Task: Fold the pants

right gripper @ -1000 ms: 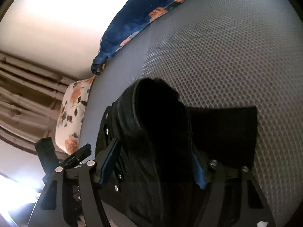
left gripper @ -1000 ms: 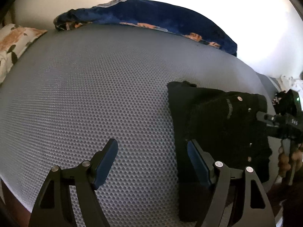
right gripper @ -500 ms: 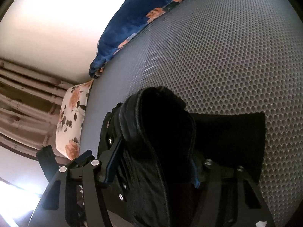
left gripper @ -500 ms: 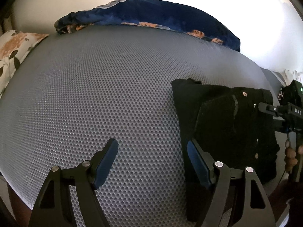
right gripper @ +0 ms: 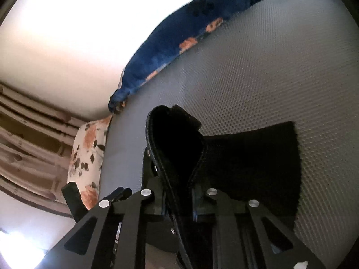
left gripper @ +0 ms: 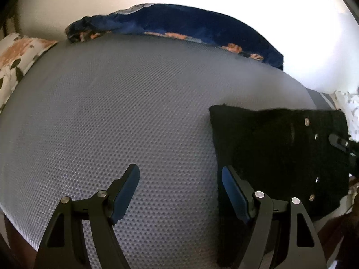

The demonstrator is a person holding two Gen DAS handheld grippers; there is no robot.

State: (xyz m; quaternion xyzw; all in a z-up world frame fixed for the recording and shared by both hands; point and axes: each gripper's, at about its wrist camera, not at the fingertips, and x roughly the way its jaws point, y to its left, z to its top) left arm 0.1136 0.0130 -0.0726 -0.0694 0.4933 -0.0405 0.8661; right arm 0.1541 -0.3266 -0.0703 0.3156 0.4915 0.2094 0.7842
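The black pants [left gripper: 276,154] lie folded in a dark block with metal rivets at the right of the grey mesh mattress [left gripper: 125,112]. My left gripper [left gripper: 179,188] is open and empty, just above the mattress, its right finger at the pants' left edge. My right gripper [right gripper: 179,204] is shut on the pants' stitched waistband edge [right gripper: 175,152], which stands up between its fingers while the rest of the pants [right gripper: 251,157] lies flat beyond. The tip of the right gripper shows at the right edge of the left wrist view [left gripper: 338,142].
A dark blue floral blanket [left gripper: 179,24] lies along the mattress's far edge against a white wall. A white floral pillow [left gripper: 18,56] sits at the far left, also in the right wrist view [right gripper: 87,159]. Striped curtains [right gripper: 29,145] hang beyond.
My right gripper closed from wide open onto the pants' waistband edge. The raised bundle of pants settled flatter on the mattress. My left gripper stayed open and shifted slightly.
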